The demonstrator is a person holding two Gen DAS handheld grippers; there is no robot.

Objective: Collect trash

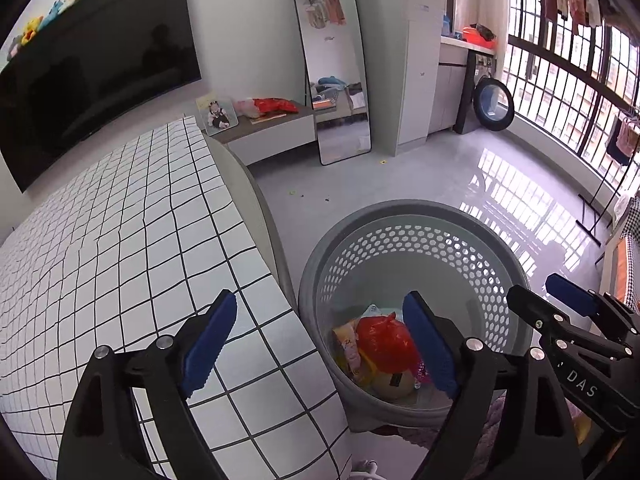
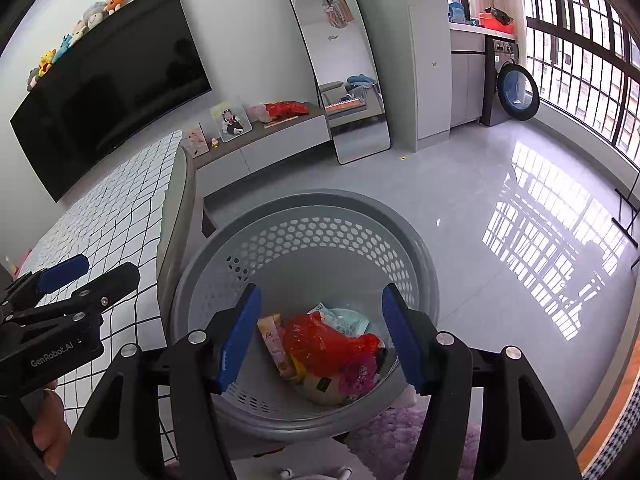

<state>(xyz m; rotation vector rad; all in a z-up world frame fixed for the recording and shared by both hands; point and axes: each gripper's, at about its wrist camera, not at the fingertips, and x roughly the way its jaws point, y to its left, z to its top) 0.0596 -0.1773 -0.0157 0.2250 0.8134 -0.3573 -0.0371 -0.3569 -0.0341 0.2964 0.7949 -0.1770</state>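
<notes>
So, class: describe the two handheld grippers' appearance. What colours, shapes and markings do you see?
Both are matte black with two angular fingers, silver round bolts at the joints and ridged blue pads. The left gripper has pads with sawtooth edges, and its body reads "GenRobot.AI" in the right wrist view. The right gripper matches; its side shows the letters "DAS" in the left wrist view. No cables or sleeves are visible.

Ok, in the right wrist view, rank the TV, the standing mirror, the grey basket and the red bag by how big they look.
1. Grey basket, though it is nearest the camera.
2. TV.
3. Standing mirror, narrower than the TV, yet not far off it.
4. Red bag, clearly smallest, lying inside the basket.
</notes>
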